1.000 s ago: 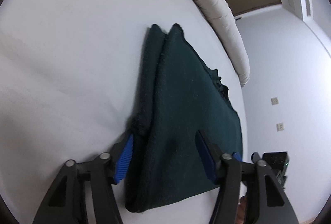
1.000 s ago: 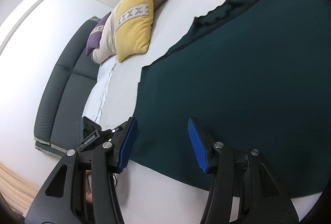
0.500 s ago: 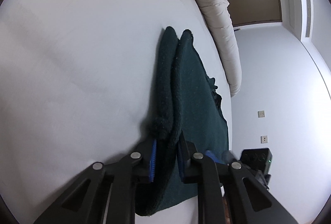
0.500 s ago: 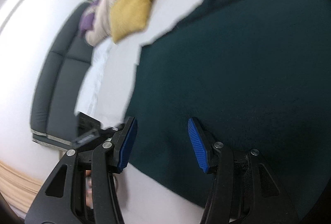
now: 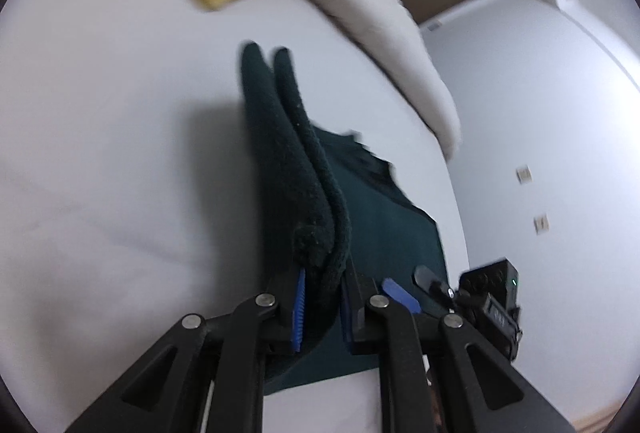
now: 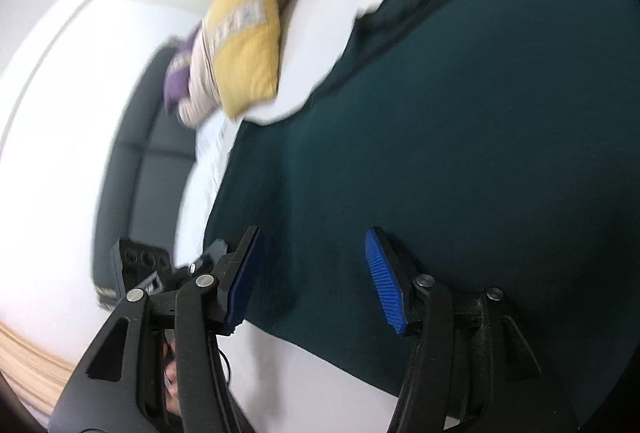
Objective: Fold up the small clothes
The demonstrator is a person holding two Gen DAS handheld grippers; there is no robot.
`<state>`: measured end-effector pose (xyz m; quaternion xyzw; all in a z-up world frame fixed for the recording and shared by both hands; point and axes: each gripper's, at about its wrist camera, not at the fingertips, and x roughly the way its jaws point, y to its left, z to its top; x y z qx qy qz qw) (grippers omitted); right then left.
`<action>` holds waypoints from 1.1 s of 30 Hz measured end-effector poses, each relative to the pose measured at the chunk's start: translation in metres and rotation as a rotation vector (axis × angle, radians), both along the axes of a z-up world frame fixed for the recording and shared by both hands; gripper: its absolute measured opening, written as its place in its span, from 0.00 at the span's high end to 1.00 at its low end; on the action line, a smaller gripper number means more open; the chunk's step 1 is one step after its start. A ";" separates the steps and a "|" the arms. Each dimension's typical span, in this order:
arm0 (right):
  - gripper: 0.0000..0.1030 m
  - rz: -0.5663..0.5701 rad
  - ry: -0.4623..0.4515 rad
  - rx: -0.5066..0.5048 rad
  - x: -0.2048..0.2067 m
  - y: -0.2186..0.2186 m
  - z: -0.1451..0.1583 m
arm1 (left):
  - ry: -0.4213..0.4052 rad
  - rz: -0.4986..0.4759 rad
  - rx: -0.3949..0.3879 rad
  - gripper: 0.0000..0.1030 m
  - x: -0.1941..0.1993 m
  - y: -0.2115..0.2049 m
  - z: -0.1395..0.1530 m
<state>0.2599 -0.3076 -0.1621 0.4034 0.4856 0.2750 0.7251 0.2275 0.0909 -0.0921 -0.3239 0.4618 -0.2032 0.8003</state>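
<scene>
Left gripper (image 5: 322, 307) clamped narrow and closing on a doubled, fuzzy edge of the dark green garment (image 5: 296, 177), raised as a ridge through the middle of the left wrist frame, remainder spread flat on the smooth white bed sheet (image 5: 112, 161). Right gripper (image 6: 312, 281) half wide and opening, ribbed blue pads (image 6: 384, 285) over flat knit near its lower left hem, not pressing it. Soft yellow cushion (image 6: 248, 45) with illegible patterned band upper left, beside beige pillow (image 5: 392, 45); no containers.
</scene>
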 end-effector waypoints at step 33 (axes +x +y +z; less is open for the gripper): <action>0.77 -0.022 0.144 -0.206 0.036 -0.025 -0.006 | -0.097 -0.143 -0.023 0.56 -0.060 -0.091 -0.014</action>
